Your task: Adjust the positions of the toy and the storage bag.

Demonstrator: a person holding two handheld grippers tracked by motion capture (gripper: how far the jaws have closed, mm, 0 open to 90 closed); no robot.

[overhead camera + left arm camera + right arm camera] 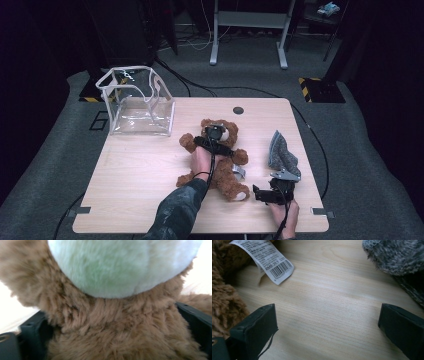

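One teddy bear point(217, 162) lies on its back at the middle of the wooden table point(135, 175), long axis running away from the person, head at the far end. Nearest, the right gripper point(272, 192) rests right of the bear's feet, jaws wide apart over bare wood, beside one grey knitted cloth point(281, 151). The left gripper point(214, 134) has its jaws on either side of the bear's neck, seemingly clamped on it; one clear bag point(137, 102) stands beyond the bear, over grey carpet.

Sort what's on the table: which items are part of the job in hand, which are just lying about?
In the job:
- bear, with the left gripper closed around its neck
- right gripper, open, empty, beside the bear's tag

Lying about:
- clear bag, far left of the table
- grey knit hat, untouched
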